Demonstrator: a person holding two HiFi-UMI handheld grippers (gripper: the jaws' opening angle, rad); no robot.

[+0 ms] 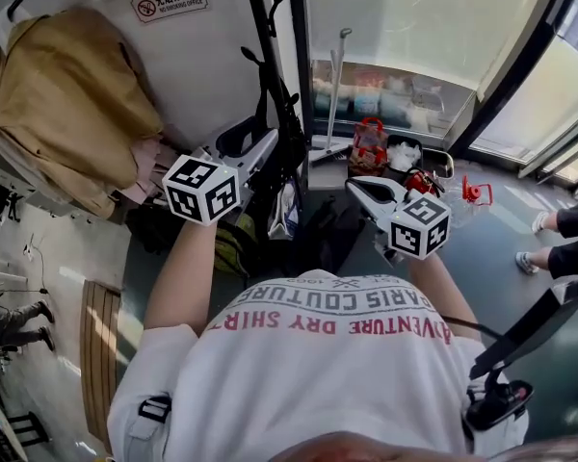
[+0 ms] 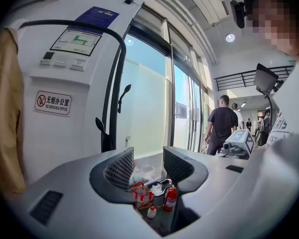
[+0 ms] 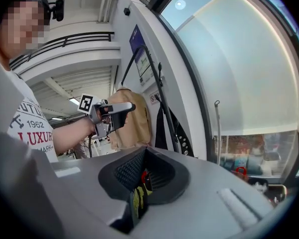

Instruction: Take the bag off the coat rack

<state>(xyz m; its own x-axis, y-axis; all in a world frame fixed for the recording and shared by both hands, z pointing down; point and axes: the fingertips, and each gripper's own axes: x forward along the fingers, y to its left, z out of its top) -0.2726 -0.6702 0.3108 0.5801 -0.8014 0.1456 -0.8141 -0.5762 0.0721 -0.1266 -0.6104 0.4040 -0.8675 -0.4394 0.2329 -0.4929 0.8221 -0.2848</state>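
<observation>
Coat (image 2: pixel 5 108): was cut off by the left edge of the left gripper view.
Coat rack (image 1: pixel 260 27): its foot was hidden behind the left claw (image 1: pixel 268 141).
Bystander (image 1: pixel 564 221): only legs showed, cut by the right edge.
Right claw (image 3: pixel 145 158): the yellow-black scrap in its slit was too blurred to name.

Place: office entrance | evidence: no-smoking-office sign (image 2: pixel 53 103), glass doors (image 2: pixel 144 108), fire extinguisher (image 2: pixel 170 199)
</observation>
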